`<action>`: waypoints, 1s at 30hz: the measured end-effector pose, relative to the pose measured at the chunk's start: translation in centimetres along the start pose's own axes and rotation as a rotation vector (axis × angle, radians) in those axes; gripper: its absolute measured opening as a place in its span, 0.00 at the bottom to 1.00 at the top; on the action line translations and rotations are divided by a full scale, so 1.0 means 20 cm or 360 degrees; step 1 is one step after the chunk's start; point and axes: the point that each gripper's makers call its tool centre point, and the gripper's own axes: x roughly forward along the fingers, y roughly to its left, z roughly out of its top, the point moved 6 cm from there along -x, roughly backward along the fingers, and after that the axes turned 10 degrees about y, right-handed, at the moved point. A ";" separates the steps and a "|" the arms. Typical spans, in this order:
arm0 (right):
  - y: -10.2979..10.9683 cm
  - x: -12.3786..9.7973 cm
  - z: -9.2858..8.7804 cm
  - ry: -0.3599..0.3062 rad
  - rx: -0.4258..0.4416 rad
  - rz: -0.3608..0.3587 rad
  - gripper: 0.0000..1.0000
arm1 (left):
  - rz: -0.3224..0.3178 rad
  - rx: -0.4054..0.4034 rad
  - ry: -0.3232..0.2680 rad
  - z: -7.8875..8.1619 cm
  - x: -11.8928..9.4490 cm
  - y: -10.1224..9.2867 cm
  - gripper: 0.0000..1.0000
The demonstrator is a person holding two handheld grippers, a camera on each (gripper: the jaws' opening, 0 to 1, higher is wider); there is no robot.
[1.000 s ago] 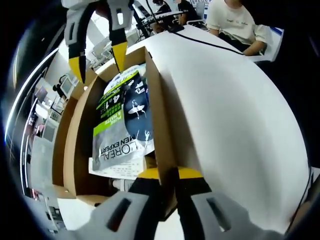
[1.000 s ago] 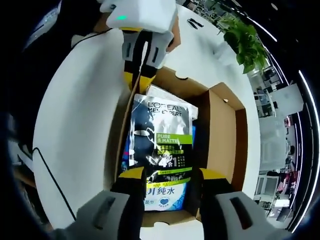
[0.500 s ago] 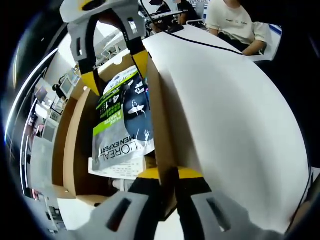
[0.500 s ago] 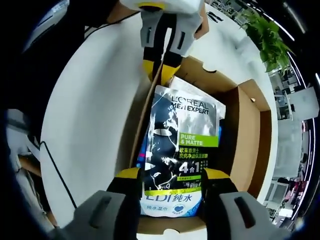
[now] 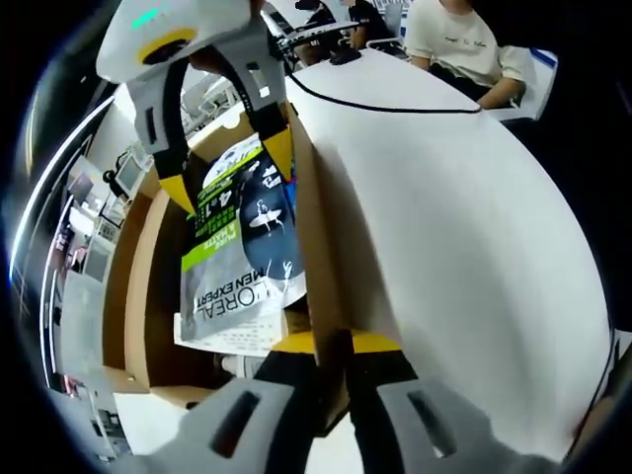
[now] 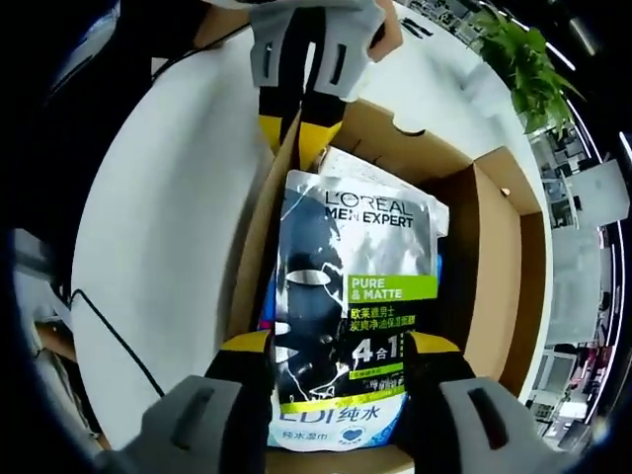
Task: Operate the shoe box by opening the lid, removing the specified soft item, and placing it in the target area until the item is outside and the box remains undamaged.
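In the right gripper view the right gripper (image 6: 336, 355) rises from the bottom edge, its yellow-tipped jaws apart on either side of the lower end of the pouch (image 6: 355, 296), a dark L'Oréal Men Expert pack with a green band; whether the pads press it, I cannot tell. The pouch lies in the open box (image 6: 484, 267) at centre frame, over a blue-and-white pack (image 6: 336, 433). At upper centre the left gripper (image 6: 299, 128) is clamped on the box's left wall. In the left gripper view the left gripper (image 5: 334, 346) pinches that wall at bottom centre, on the white table (image 5: 464, 227). A plant (image 6: 513, 59) sits at upper right.
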 end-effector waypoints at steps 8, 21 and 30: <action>0.05 -0.03 -0.04 -0.0154 0.0195 -0.0269 0.54 | 0.0002 0.0000 0.0001 0.01 0.01 -0.02 0.08; 0.10 -0.10 -0.05 -0.0261 0.0236 -0.0807 0.51 | 0.0003 -0.0013 0.0001 0.01 0.01 -0.01 0.08; 0.11 -0.16 -0.03 -0.0203 0.0151 -0.1187 0.58 | 0.0005 -0.0022 0.0000 0.01 0.00 -0.01 0.08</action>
